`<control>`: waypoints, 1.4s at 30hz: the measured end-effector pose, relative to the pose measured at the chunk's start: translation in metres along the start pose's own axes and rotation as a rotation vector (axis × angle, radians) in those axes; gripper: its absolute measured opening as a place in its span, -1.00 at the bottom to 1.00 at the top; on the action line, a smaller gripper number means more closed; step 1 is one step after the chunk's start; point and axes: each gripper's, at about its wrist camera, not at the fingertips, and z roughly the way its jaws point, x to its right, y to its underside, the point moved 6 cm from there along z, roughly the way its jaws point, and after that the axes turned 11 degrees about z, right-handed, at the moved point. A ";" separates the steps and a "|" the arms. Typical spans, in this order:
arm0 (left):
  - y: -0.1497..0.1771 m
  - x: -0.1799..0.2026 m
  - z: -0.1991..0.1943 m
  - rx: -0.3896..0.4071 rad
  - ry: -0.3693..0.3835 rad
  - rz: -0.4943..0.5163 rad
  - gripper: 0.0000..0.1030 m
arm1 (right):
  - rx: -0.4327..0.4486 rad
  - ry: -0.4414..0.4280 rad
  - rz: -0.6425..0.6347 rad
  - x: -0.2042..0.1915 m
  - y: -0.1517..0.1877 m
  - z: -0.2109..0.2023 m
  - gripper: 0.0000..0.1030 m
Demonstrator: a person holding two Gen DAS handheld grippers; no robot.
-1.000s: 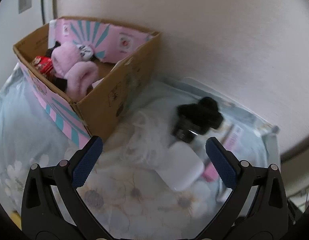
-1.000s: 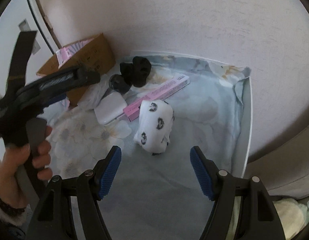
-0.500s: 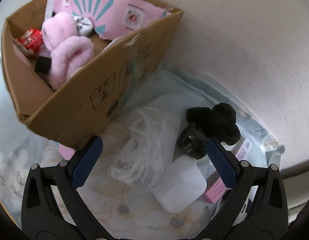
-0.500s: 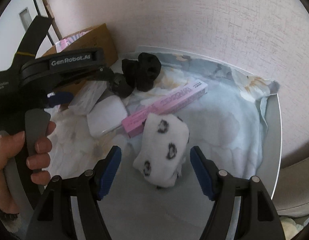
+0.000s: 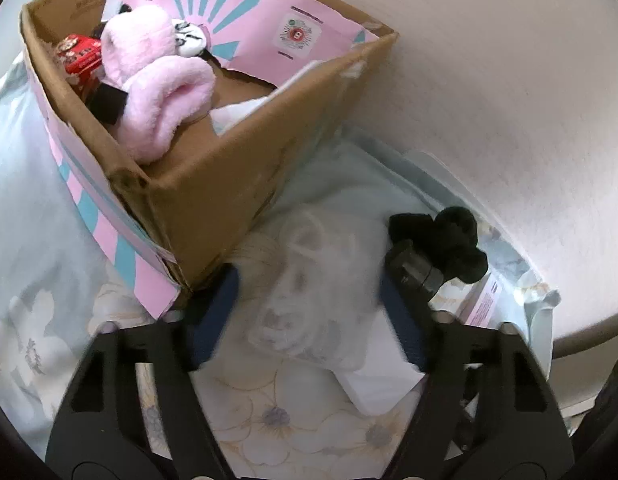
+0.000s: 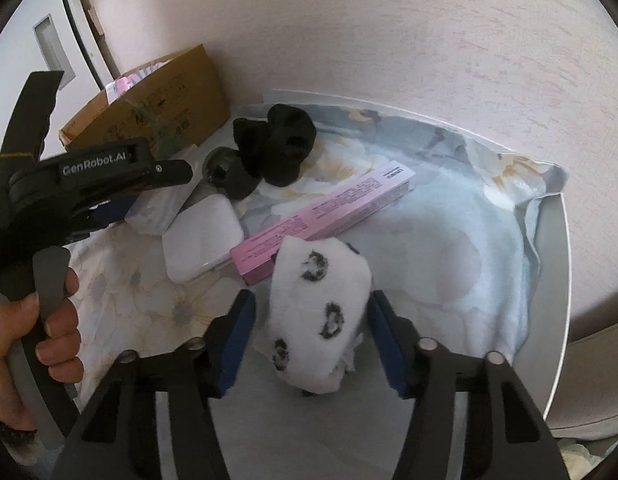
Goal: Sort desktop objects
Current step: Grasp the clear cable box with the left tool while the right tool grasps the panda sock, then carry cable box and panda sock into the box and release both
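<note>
My left gripper (image 5: 309, 312) is open, its fingers on either side of a clear plastic bag of white cord (image 5: 309, 300) beside the cardboard box (image 5: 229, 200). The jaws look narrower than before but I see no grip. My right gripper (image 6: 309, 316) is open around a white sock bundle with black spots (image 6: 313, 304), fingers close to its sides. The left gripper also shows in the right wrist view (image 6: 109, 208), held by a hand.
The box holds pink fluffy slippers (image 5: 157, 80) and a red packet (image 5: 79, 54). On the floral cloth lie a black sock bundle (image 6: 277, 148), a dark round object (image 6: 229, 172), a white flat case (image 6: 201, 236) and a long pink box (image 6: 329, 212). The table rim (image 6: 561, 280) curves at right.
Both grippers moved forward and down onto their objects. The left jaws narrowed around the plastic bag; the right jaws narrowed around the spotted sock bundle.
</note>
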 end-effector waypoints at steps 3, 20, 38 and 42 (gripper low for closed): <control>-0.002 0.000 0.002 -0.002 -0.019 0.015 0.10 | 0.002 0.022 -0.004 -0.001 -0.001 0.002 -0.27; 0.000 0.020 -0.029 0.016 0.012 0.197 -0.01 | 0.030 0.052 0.037 0.000 -0.010 -0.022 -0.43; -0.081 0.035 -0.154 0.131 0.132 0.555 -0.03 | 0.104 0.031 0.107 -0.046 -0.075 -0.104 -0.43; -0.107 0.022 -0.172 0.150 0.131 0.601 -0.03 | 0.123 0.021 0.061 -0.078 -0.099 -0.115 -0.43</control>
